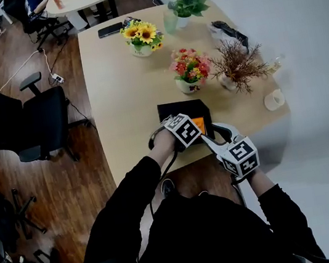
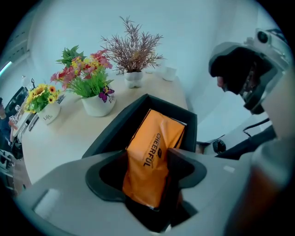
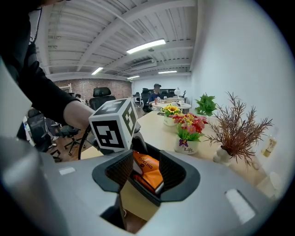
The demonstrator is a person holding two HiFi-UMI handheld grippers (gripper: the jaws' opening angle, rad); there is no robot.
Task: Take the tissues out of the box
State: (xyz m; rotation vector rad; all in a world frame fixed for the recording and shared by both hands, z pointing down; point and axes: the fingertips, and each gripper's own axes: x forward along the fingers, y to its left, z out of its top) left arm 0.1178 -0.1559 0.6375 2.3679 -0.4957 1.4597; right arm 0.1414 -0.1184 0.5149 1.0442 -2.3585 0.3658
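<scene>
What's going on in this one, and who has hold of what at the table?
A person at a table holds a gripper in each hand and works at a black box near the table's front edge. The left gripper has its jaws closed on the sides of an orange tissue pack, which sits partly inside the box. The right gripper is at the box's near edge with its jaws apart, holding nothing. Potted flowers stand further back.
</scene>
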